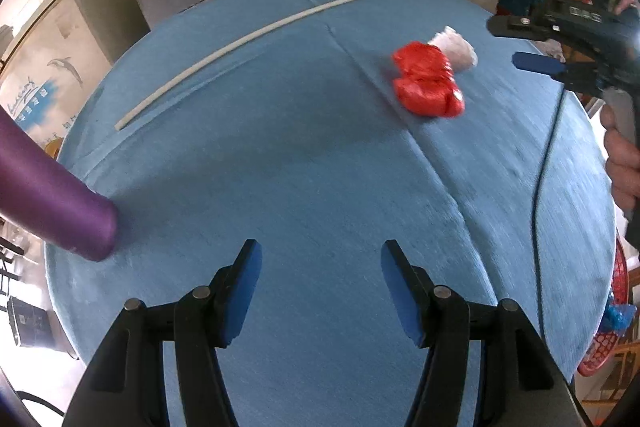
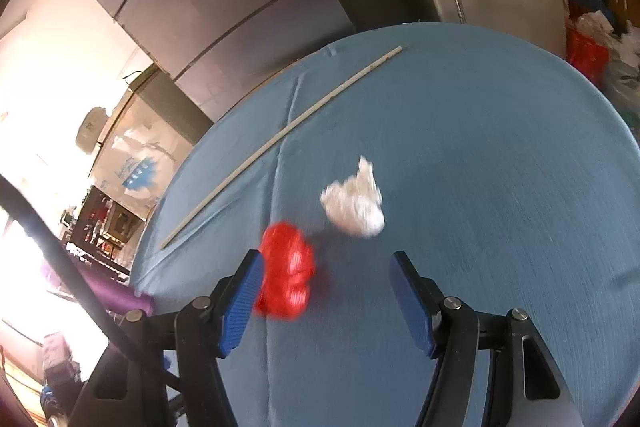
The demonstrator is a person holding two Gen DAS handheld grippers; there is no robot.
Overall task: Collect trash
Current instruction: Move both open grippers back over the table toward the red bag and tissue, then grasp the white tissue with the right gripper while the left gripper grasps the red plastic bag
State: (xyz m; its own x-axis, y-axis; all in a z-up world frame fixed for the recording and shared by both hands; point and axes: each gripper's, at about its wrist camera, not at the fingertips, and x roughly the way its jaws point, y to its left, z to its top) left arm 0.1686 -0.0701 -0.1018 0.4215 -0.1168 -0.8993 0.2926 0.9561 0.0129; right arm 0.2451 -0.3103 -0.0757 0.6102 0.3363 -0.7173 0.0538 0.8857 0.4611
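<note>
A crumpled red plastic wad [image 1: 428, 83] lies on the blue tablecloth [image 1: 304, 163], with a crumpled white paper ball [image 1: 456, 47] touching its far side. My left gripper [image 1: 320, 259] is open and empty, well short of both. In the right wrist view the red wad [image 2: 287, 275] lies just ahead of my left finger and the white ball [image 2: 354, 205] a little farther. My right gripper [image 2: 326, 267] is open and empty, above the cloth [image 2: 480, 147]. It also shows in the left wrist view [image 1: 560, 55] at the right.
A long pale stick [image 1: 256, 33] lies across the far left of the table; it also shows in the right wrist view [image 2: 280, 143]. A purple cylinder [image 1: 56, 199] stands at the left edge. A red basket [image 1: 612, 323] sits beyond the right edge. Grey cabinets stand behind.
</note>
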